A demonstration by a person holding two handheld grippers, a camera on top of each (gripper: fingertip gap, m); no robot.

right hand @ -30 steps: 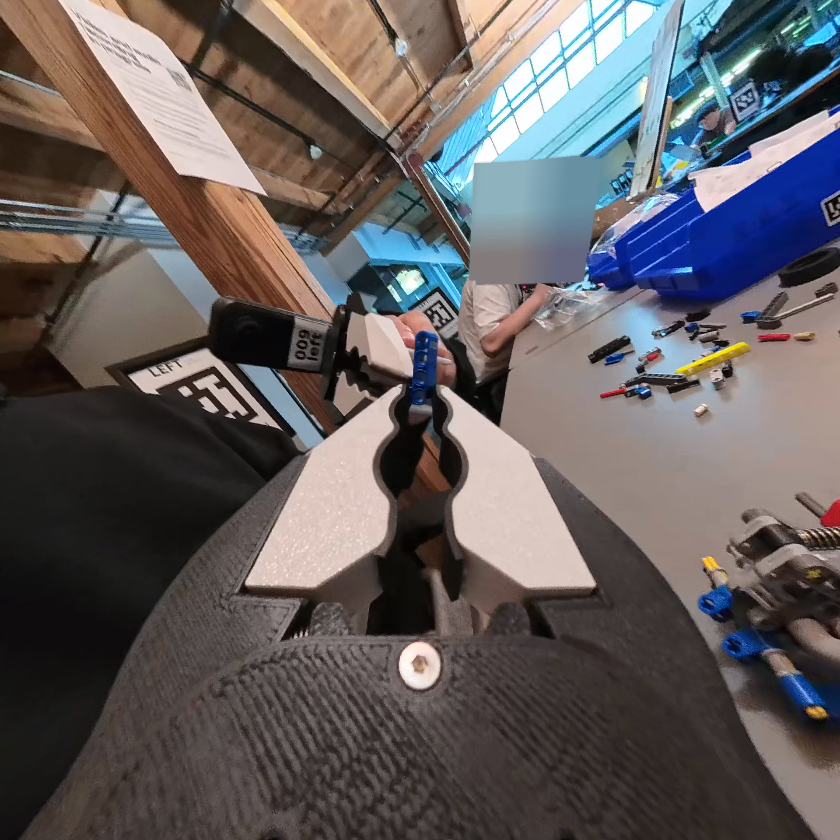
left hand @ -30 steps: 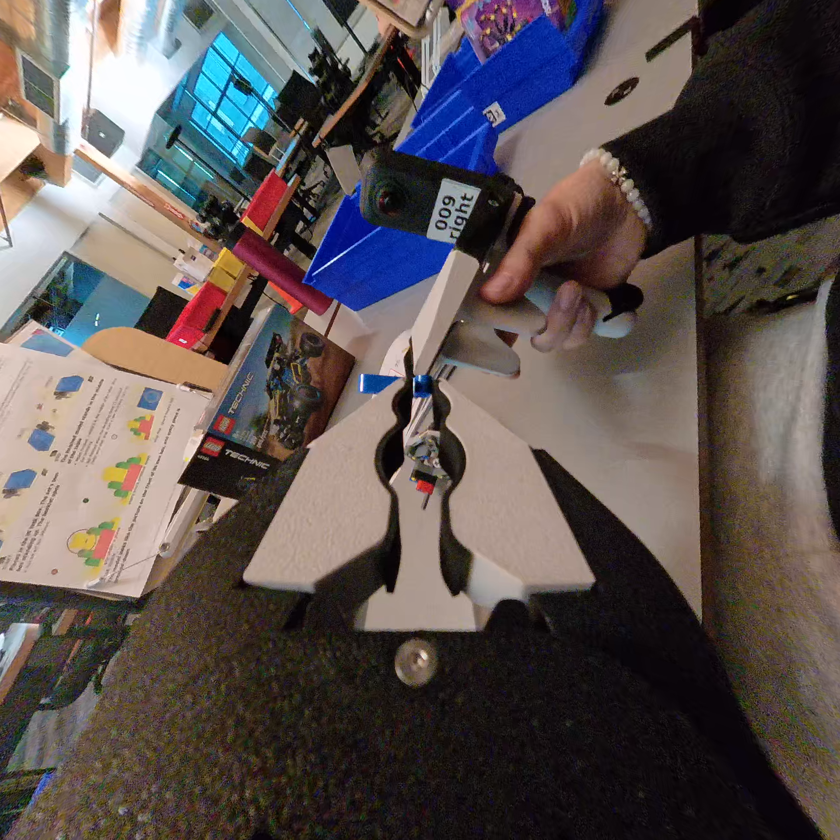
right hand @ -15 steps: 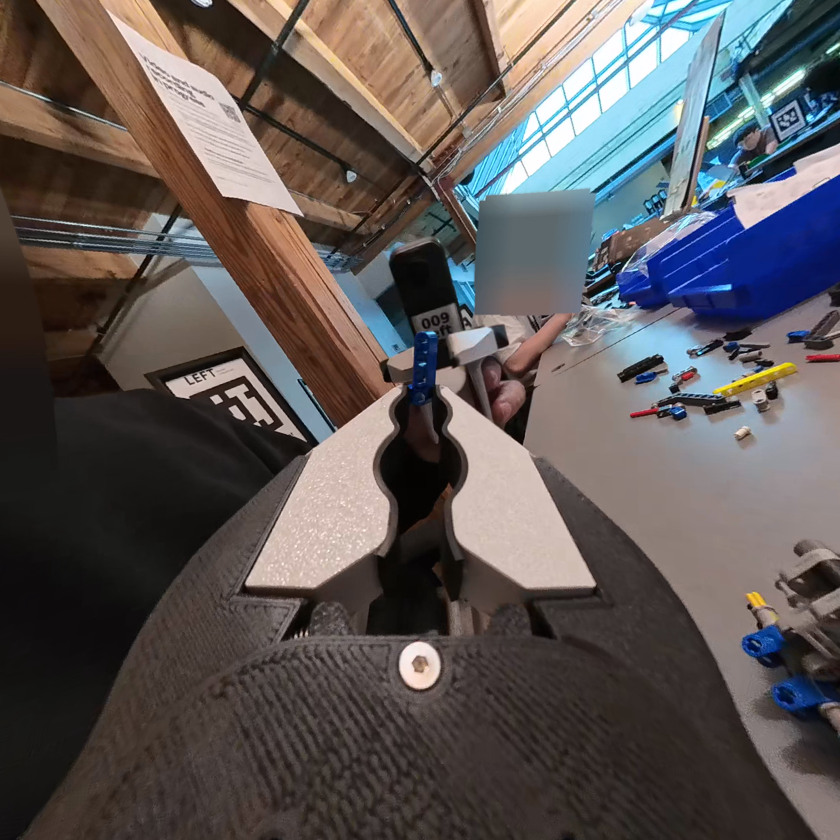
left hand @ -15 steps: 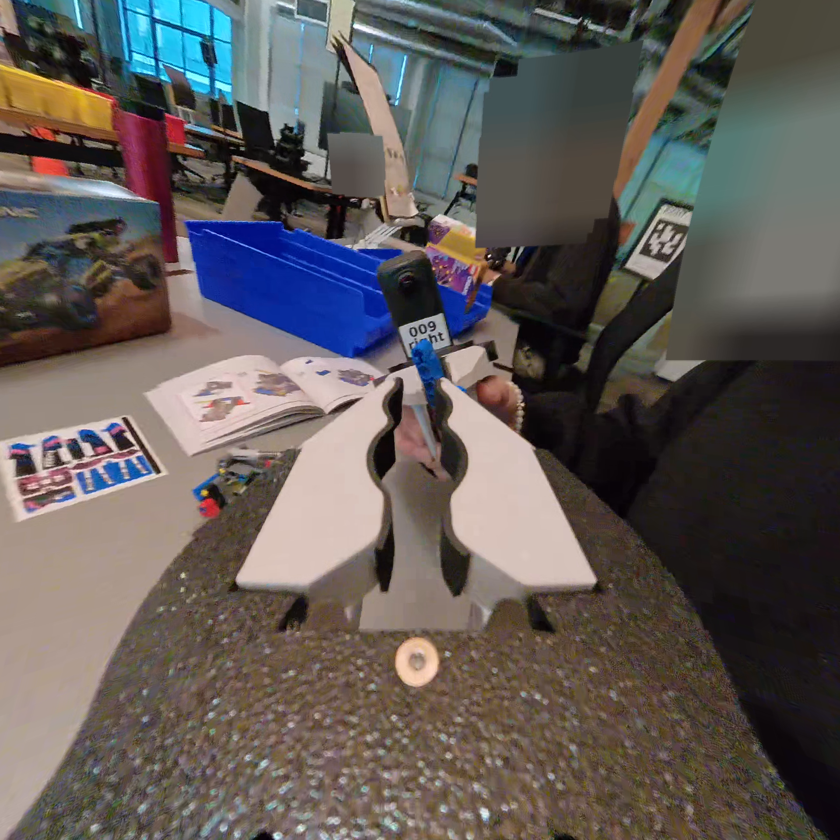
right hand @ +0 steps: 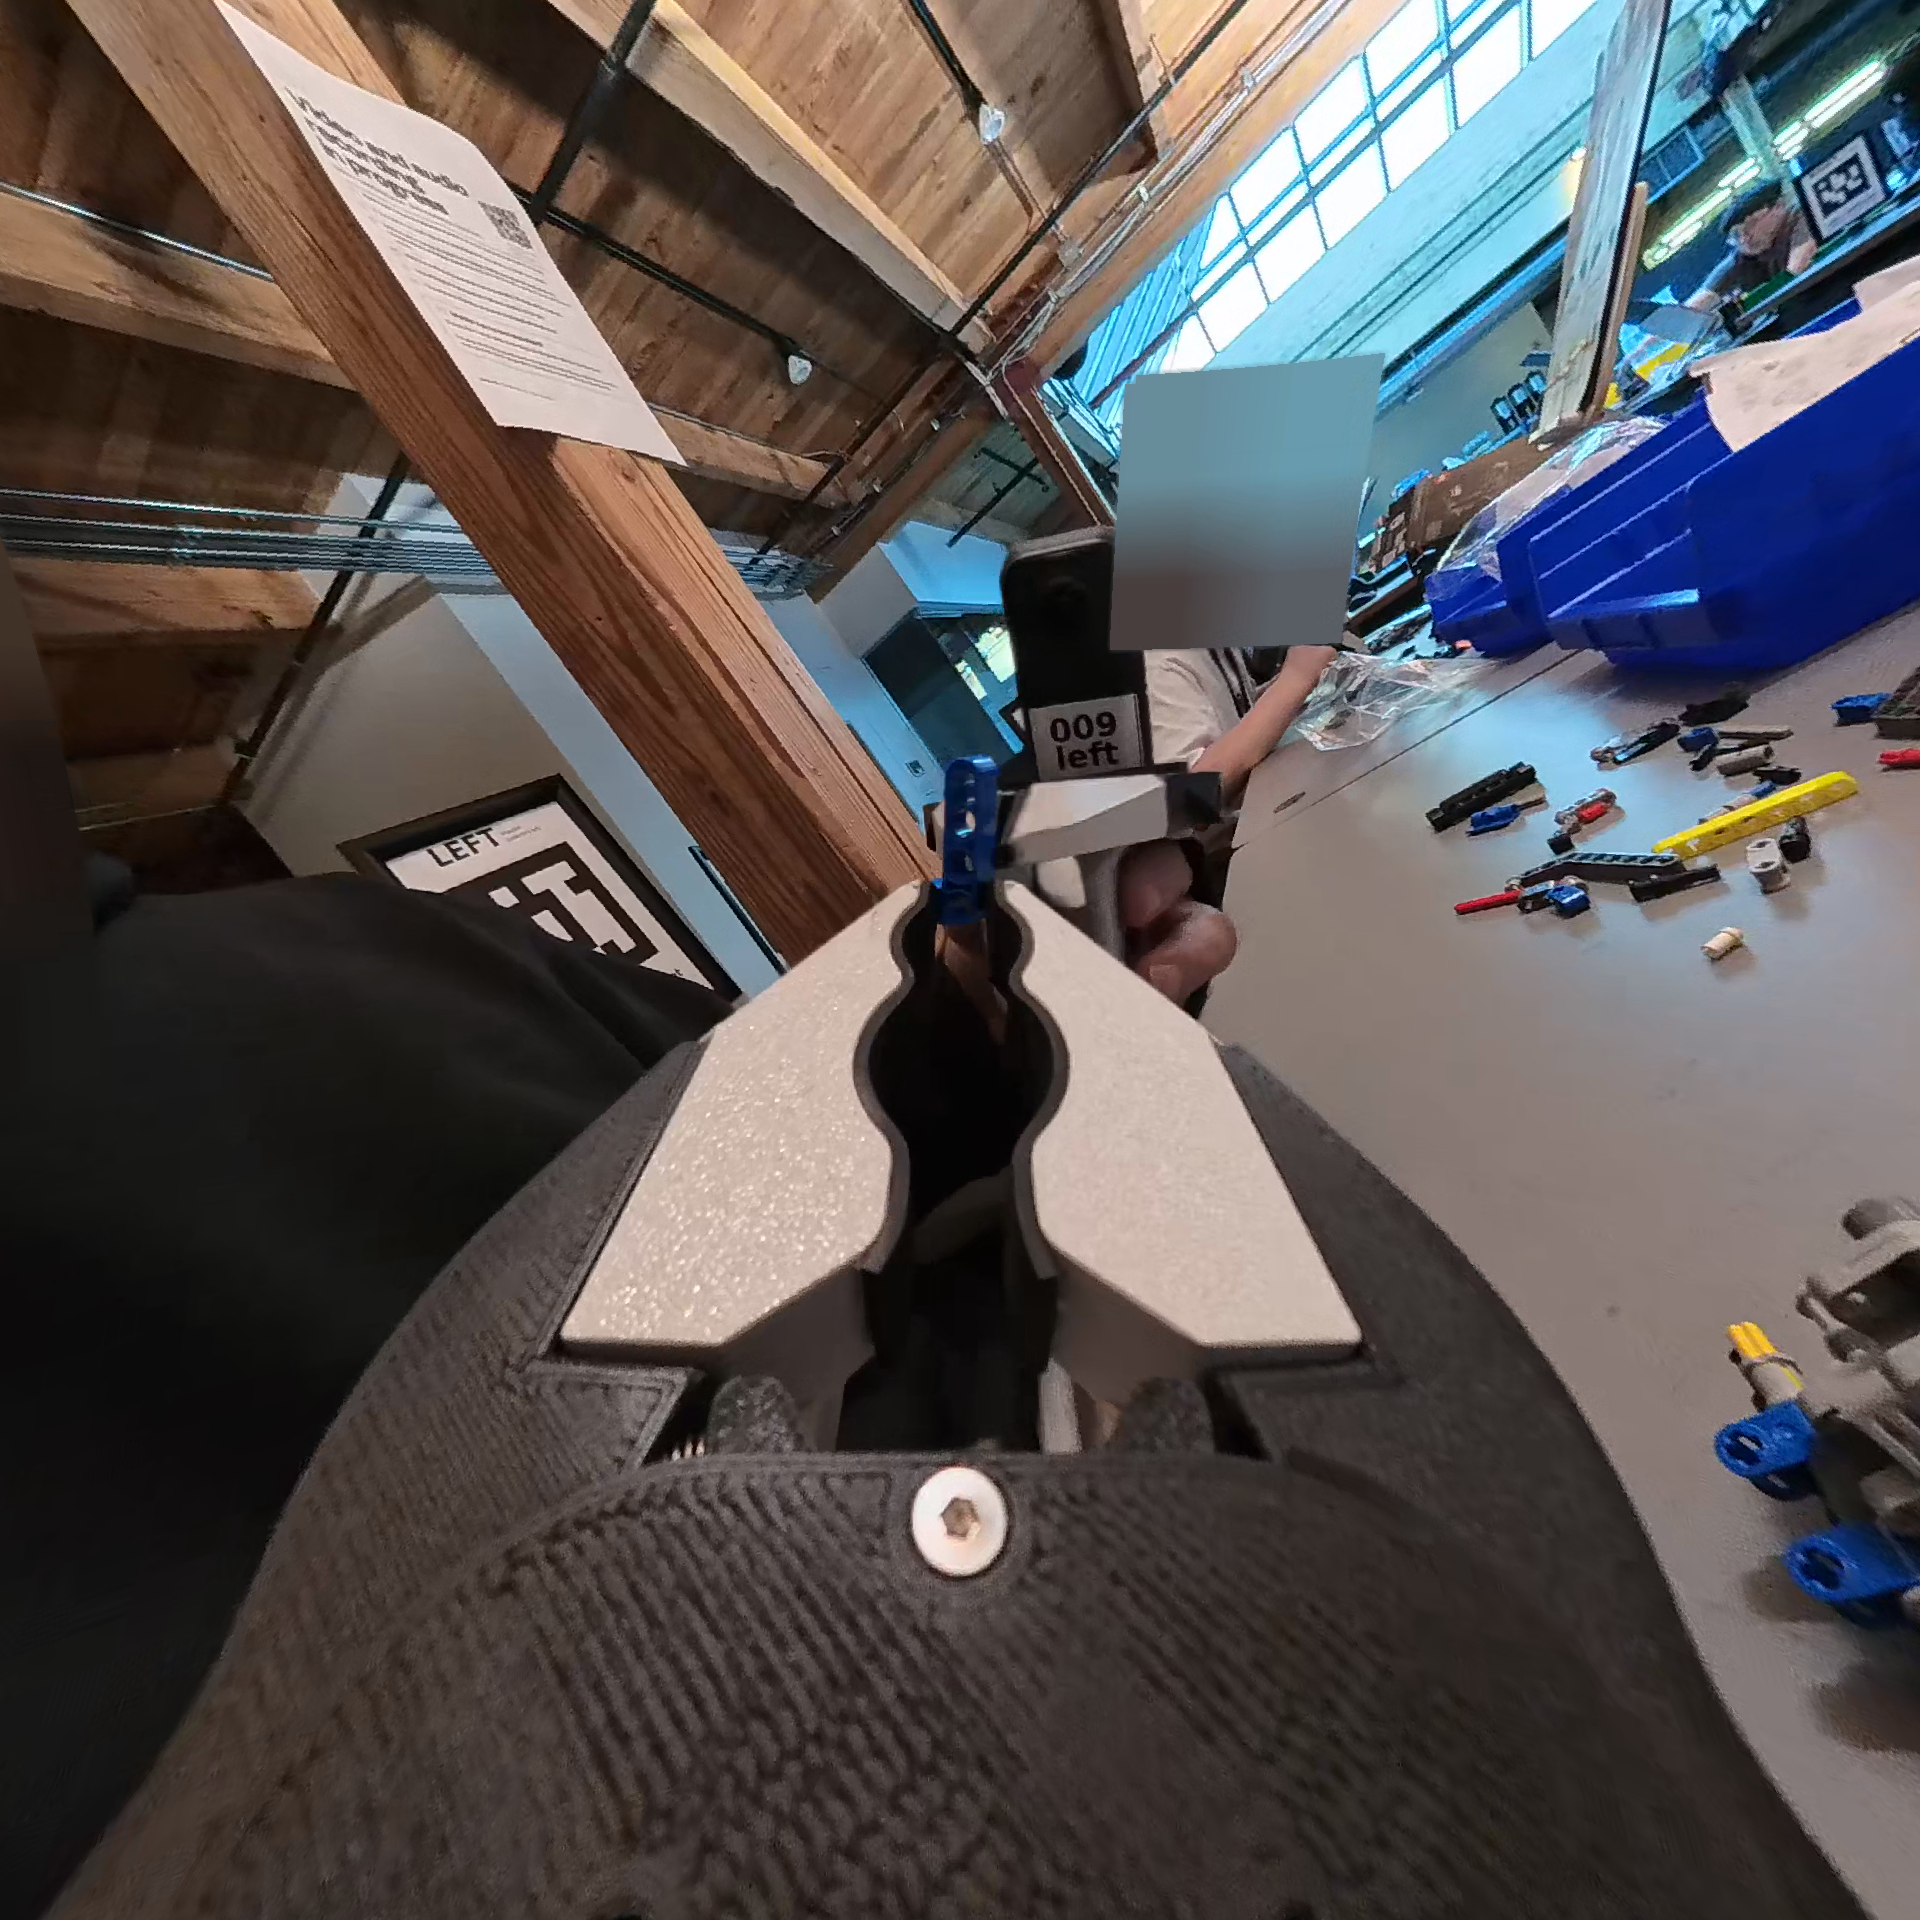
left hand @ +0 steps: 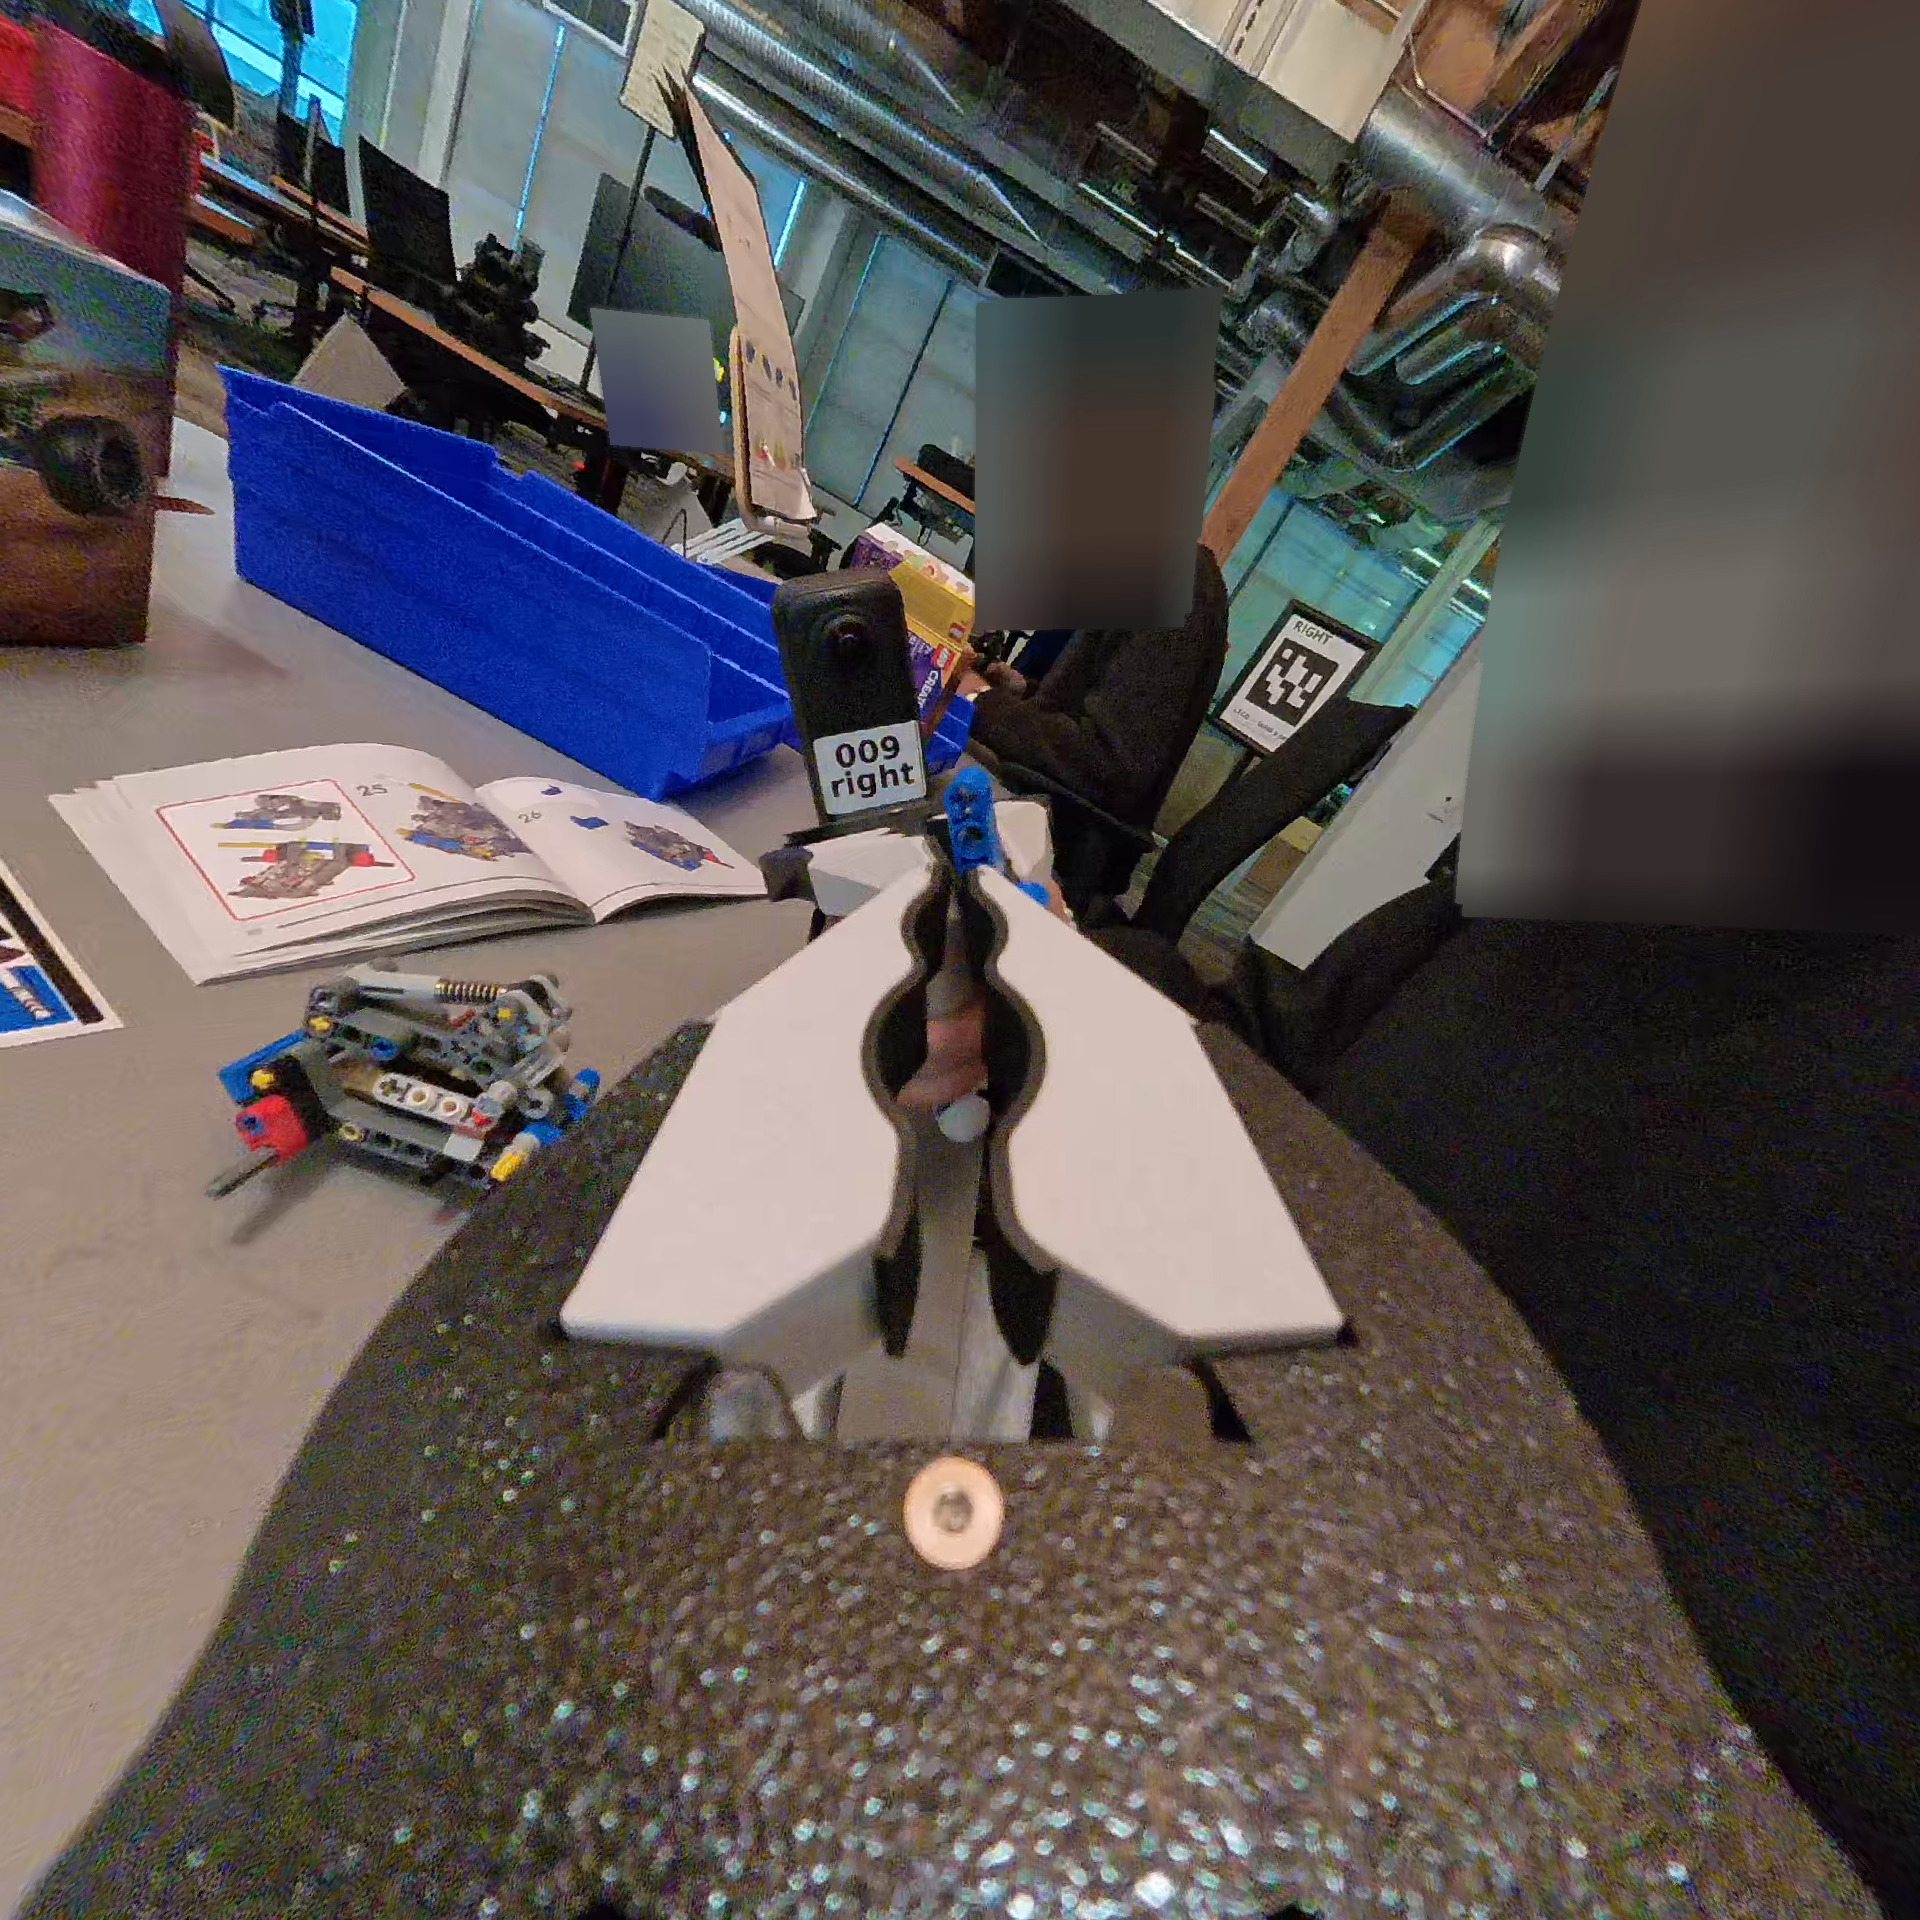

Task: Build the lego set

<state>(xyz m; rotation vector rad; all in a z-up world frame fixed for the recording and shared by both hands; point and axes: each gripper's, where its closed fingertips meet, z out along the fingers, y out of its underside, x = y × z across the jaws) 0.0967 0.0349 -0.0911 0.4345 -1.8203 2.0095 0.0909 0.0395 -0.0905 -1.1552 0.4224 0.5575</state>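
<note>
A small blue lego beam (left hand: 970, 819) stands upright between my two grippers, which face each other tip to tip above the table's near edge. My left gripper (left hand: 961, 883) is closed on the beam's lower end. My right gripper (right hand: 958, 902) is also closed on the blue beam (right hand: 966, 836), which sticks up from its tips. The right gripper shows beyond the beam in the left wrist view (left hand: 894, 857), and the left gripper shows beyond it in the right wrist view (right hand: 1081, 821). The partly built grey and blue model (left hand: 405, 1081) lies on the table, also at the right edge of the right wrist view (right hand: 1849, 1403).
An open instruction booklet (left hand: 395, 842), a sticker sheet (left hand: 31, 987), the set's box (left hand: 73, 447) and blue bins (left hand: 499, 592) lie on the grey table. Loose parts with a yellow beam (right hand: 1756, 816) are spread farther off. A wooden post (right hand: 582, 499) stands behind.
My left gripper has rolled from a sideways tilt to level and its view now shows the model and booklet. Both grippers have stayed tip to tip at the blue beam.
</note>
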